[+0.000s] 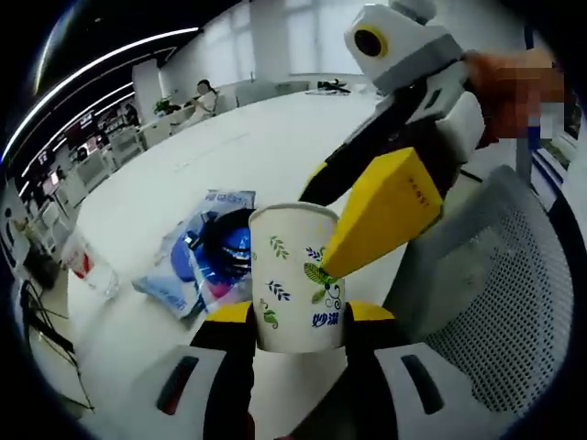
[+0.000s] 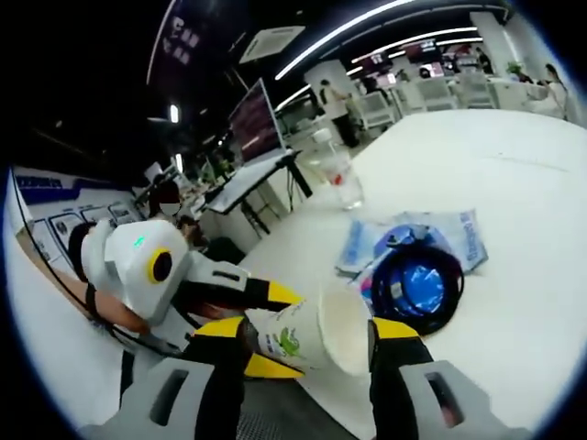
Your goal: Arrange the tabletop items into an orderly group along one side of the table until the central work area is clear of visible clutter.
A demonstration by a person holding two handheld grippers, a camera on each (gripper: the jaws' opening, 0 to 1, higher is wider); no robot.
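Two grippers meet on one paper cup [image 1: 295,280] held above the table [image 1: 275,137] edge. The left gripper [image 1: 298,321] clamps its base; the right gripper [image 2: 307,341] brackets its rim, apparently gripping too. The cup's axis runs along the left jaws, mouth pointing away. One should let go before setting it beside the blue packets [image 1: 197,261] and the plastic cup [image 1: 87,266].

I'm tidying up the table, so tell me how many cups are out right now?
2. A paper cup sits between both grippers' jaws, off the table's near edge. A clear plastic cup stands at the table's far edge, beyond the blue packet. Others could be out of view.
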